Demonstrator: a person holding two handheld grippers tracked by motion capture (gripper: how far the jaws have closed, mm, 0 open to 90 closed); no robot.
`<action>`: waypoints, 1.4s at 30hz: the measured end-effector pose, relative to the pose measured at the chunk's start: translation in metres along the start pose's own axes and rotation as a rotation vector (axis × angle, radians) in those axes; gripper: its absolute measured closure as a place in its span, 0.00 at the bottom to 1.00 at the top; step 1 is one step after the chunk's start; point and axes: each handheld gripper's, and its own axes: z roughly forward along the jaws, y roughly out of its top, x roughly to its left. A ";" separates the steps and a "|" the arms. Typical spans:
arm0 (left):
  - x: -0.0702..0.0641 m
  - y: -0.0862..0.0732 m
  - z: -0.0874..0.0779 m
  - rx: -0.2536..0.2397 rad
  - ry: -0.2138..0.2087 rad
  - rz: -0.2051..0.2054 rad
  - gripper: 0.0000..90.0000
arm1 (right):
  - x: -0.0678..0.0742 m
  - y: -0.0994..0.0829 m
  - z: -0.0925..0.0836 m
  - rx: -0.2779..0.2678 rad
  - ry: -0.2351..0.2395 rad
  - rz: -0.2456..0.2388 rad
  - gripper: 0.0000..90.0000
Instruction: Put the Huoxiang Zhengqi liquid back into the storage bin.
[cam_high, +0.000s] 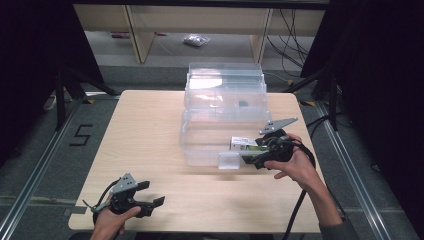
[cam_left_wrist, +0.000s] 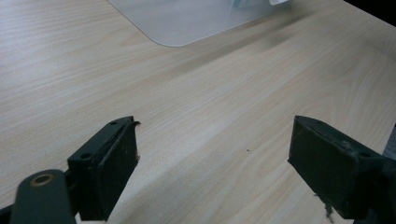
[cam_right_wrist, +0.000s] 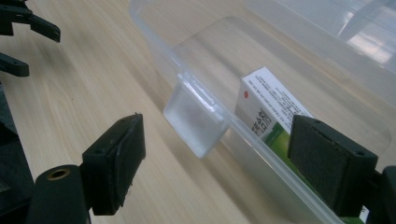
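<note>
Bench: pale wood bench (cam_high: 150, 150), dark floor around it.
Bin: clear plastic bin (cam_high: 200, 145) mid-bench, its lid (cam_high: 225, 82) tipped up behind.
Contents: one white-and-green carton (cam_right_wrist: 268, 105) inside, against the front wall beside the latch tab (cam_right_wrist: 194, 121).
Right tongs: my right tongs (cam_high: 250, 159) spread, straddling that front wall.
Left tongs: my left tongs (cam_high: 151, 193) spread over bare bench, near corner.
</note>
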 end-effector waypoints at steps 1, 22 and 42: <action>0.000 0.000 0.000 0.000 0.000 0.000 0.17 | 0.000 0.000 0.000 0.000 0.000 0.000 0.22; -0.001 0.000 -0.001 -0.001 0.002 0.002 0.17 | 0.016 -0.013 0.005 -0.040 0.030 -0.006 0.20; -0.001 0.000 0.000 -0.013 0.000 0.004 0.17 | 0.028 -0.041 0.014 -0.089 0.044 0.004 0.19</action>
